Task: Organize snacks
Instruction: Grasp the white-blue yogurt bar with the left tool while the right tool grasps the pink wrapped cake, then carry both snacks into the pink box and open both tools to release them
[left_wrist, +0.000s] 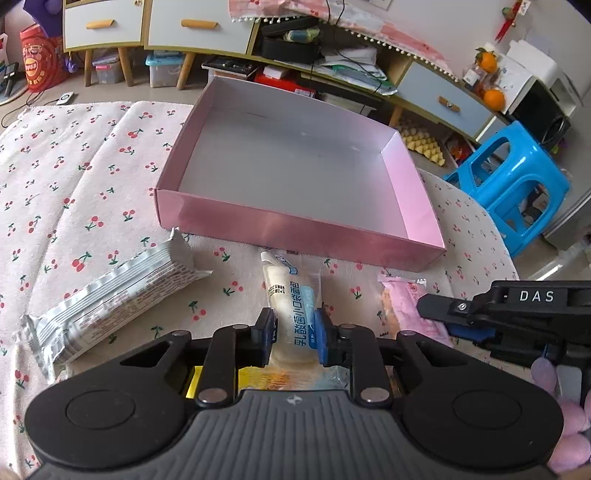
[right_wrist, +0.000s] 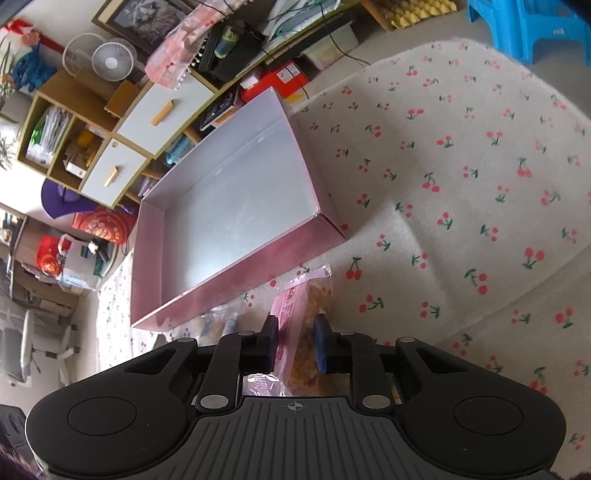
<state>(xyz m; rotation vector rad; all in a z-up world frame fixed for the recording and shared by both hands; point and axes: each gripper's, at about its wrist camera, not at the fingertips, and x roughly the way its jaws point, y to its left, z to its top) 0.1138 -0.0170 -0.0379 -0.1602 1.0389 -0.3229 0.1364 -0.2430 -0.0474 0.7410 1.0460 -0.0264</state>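
The left gripper (left_wrist: 294, 334) is clamped on a clear bread packet with blue print (left_wrist: 293, 299), its blue pads pressing both sides; the packet lies on the cherry-print cloth (left_wrist: 74, 177), its far end pointing at the pink box (left_wrist: 295, 225). The right gripper (right_wrist: 295, 345) is closed on a pink snack packet (right_wrist: 299, 314) holding something golden and crumbly, which lies just in front of the same box (right_wrist: 236, 284).

Only the left wrist view shows the silver-grey wrapped snack (left_wrist: 110, 295) lying to the left of the bread packet, near the box but apart from it. That view also catches the right gripper (left_wrist: 476, 325) from the side (its fingers sit over the pink packet (left_wrist: 402, 306)) and a blue plastic stool (left_wrist: 513, 184) beyond the cloth.

The right wrist view shows only a sliver of the bread packet (right_wrist: 218, 325) beside the box wall. The box has nothing inside in both views.
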